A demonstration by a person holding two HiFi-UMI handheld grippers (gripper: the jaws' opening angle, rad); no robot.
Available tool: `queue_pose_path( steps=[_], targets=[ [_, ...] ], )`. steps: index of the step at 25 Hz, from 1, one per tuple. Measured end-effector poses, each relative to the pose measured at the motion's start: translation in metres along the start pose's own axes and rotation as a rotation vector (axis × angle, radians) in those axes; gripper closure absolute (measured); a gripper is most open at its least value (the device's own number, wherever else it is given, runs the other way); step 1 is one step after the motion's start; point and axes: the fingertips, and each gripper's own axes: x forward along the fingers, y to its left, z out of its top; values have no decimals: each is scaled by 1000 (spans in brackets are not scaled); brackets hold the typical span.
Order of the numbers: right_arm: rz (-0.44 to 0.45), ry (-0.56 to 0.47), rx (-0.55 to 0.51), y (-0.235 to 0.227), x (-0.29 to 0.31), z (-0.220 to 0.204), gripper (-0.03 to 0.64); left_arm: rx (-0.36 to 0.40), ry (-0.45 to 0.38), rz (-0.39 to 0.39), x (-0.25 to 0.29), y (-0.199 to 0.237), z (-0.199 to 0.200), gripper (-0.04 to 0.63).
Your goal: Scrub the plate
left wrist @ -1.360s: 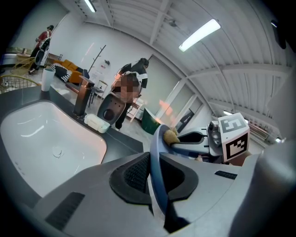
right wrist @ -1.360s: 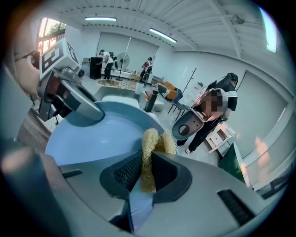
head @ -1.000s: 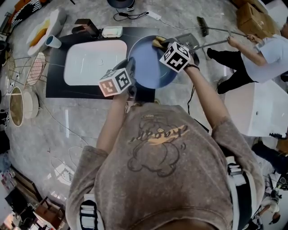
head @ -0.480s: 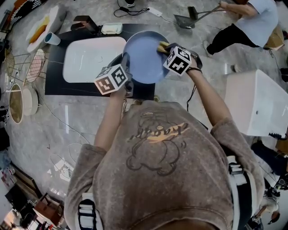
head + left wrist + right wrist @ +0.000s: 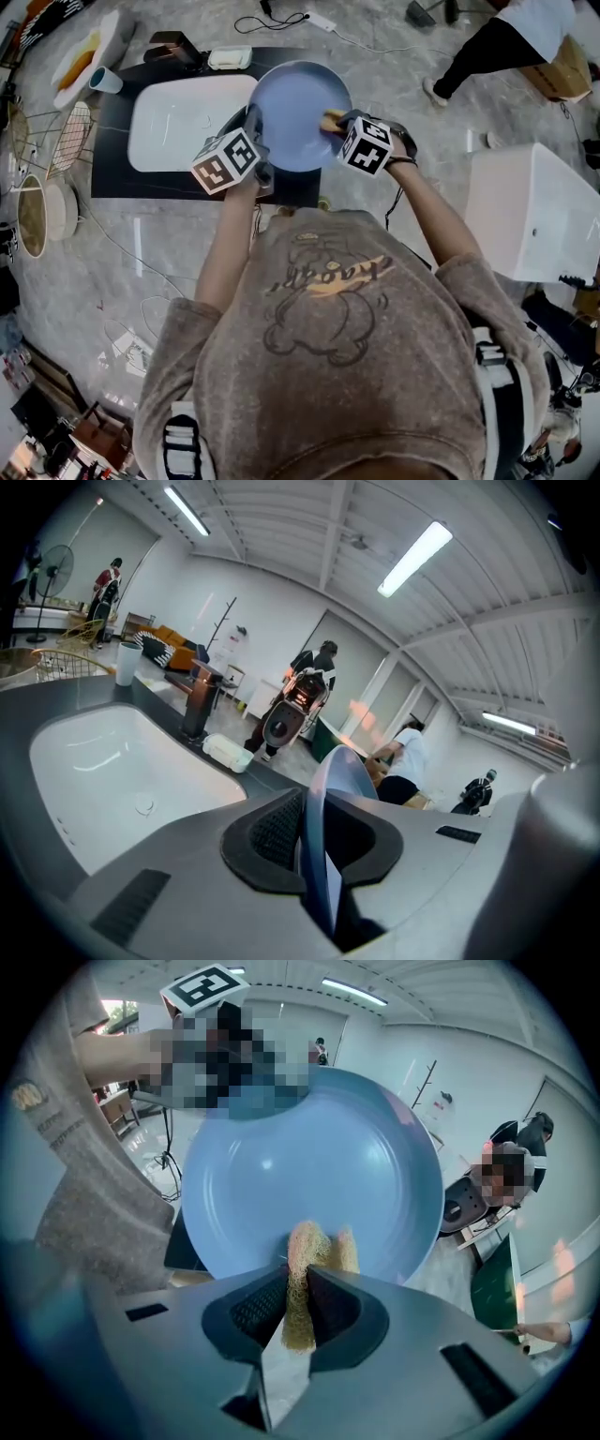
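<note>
In the upper centre of the head view, a blue plate (image 5: 295,112) stands tilted just right of the white sink (image 5: 187,122), its rim pinched by the left gripper (image 5: 312,850), while the right gripper (image 5: 300,1307) clamps a yellow scouring pad (image 5: 302,1255) against its face, so scrubbing looks under way, not finished.

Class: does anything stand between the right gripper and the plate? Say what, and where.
Only the scourer, clamped in the right gripper, with its tip at the plate's face. Nothing else visible is in the way.
</note>
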Motion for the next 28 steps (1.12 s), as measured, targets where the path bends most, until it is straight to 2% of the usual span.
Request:
queue_pose_path(
  steps=[10, 15, 18, 22, 28],
  targets=[
    [195, -56, 42, 63, 0, 11, 560, -10, 0, -13, 6, -6, -2, 549],
    [270, -96, 34, 89, 1, 28, 560, -8, 12, -16, 7, -8, -6, 548],
    [316, -129, 64, 102, 0, 42, 560, -5, 17, -20, 7, -9, -7, 548],
    [328, -139, 55, 109, 1, 54, 560, 3, 17, -20, 5, -7, -7, 548],
    [359, -207, 92, 110, -5, 80, 560, -40, 23, -19, 1, -2, -11, 548]
  ],
)
